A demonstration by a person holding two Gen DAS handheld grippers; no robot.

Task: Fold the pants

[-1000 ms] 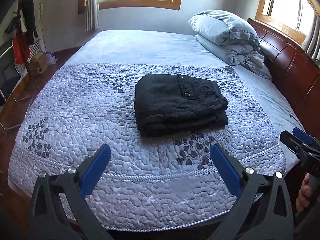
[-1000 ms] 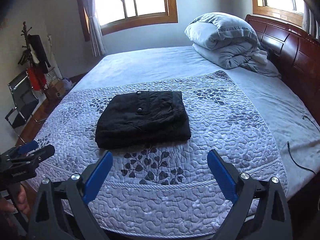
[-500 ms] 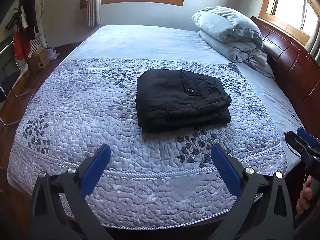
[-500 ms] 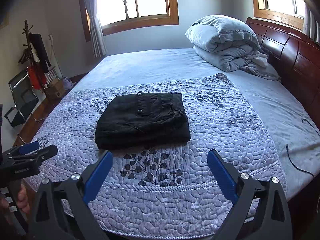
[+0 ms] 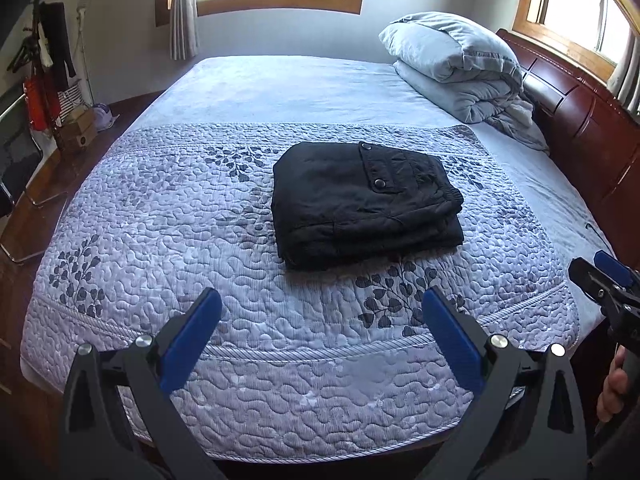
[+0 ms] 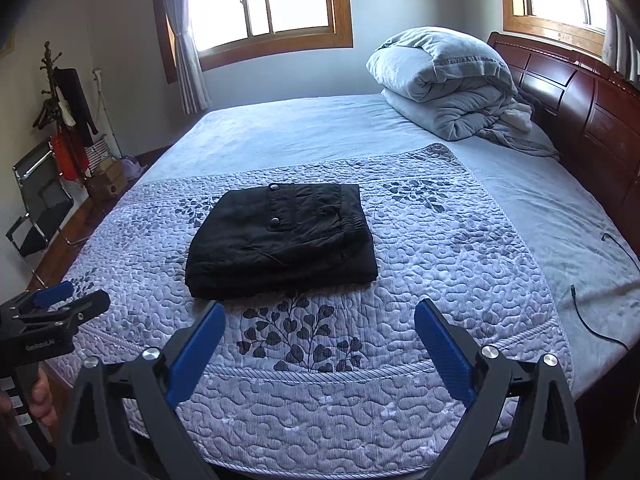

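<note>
Black pants (image 5: 366, 204), folded on a quilted bedspread (image 5: 160, 240), lie at 12 o'clock beyond both empty, wide-open grippers: left gripper (image 5: 320, 334), right gripper (image 6: 318, 338).

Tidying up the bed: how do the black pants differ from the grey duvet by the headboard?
The black pants are a flat, squared stack on the quilted coverlet; the grey duvet is a bulkier, looser roll on the plain sheet, with fabric trailing out. Both are folded and untouched.

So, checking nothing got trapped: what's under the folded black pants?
The pants lie on the quilted bedspread, which shows all around them. Anything directly beneath is covered.
</note>
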